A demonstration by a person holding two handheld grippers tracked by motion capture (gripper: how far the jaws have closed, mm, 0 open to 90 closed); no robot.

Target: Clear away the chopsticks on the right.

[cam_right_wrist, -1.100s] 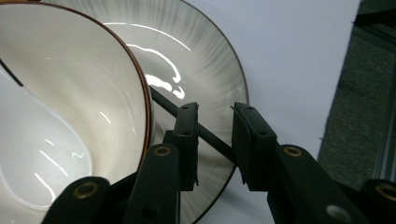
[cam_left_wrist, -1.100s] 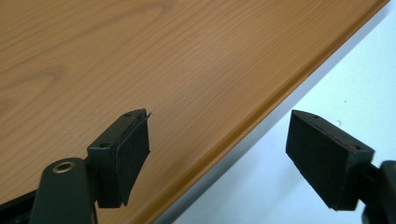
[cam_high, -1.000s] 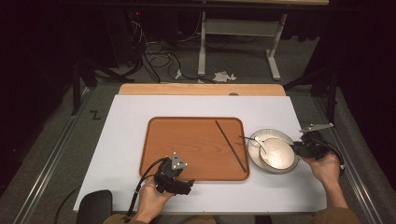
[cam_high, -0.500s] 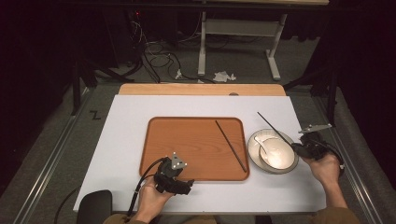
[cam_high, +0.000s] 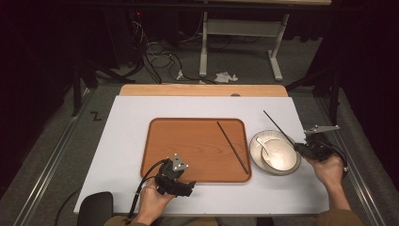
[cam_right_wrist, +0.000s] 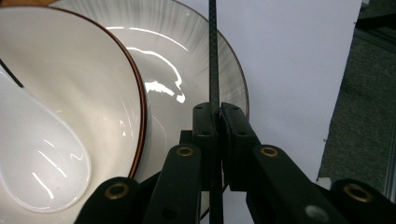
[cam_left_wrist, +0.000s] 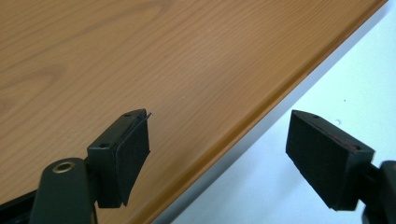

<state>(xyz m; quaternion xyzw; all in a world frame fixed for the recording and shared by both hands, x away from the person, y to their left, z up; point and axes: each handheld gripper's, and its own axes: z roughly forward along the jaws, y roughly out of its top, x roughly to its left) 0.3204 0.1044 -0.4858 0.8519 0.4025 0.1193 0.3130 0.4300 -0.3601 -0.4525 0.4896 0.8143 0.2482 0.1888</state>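
Observation:
A thin dark chopstick (cam_right_wrist: 214, 56) runs up from between the jaws of my right gripper (cam_right_wrist: 215, 114), which have just been closing and are now shut on it. From above, that chopstick (cam_high: 277, 126) slants to the back left past the plate, with the right gripper (cam_high: 298, 146) at the plate's right rim. A white bowl (cam_high: 277, 151) with a white spoon (cam_right_wrist: 39, 161) in it stands on the striped plate (cam_right_wrist: 198, 65). A second chopstick (cam_high: 232, 147) lies on the wooden tray (cam_high: 188, 141). My left gripper (cam_left_wrist: 219, 149) stands open over the tray's front edge (cam_left_wrist: 224, 154), holding nothing.
The white tabletop (cam_high: 127, 136) has a wooden strip (cam_high: 202, 90) along its far edge. A dark round object (cam_high: 95, 207) sits at the front left corner. Behind the table are desk legs (cam_high: 240, 42) and cables on the floor.
The right gripper's jaws closed on the chopstick. Its free end now sticks out beyond the plate's far rim, where it was not a second ago. The left gripper kept still.

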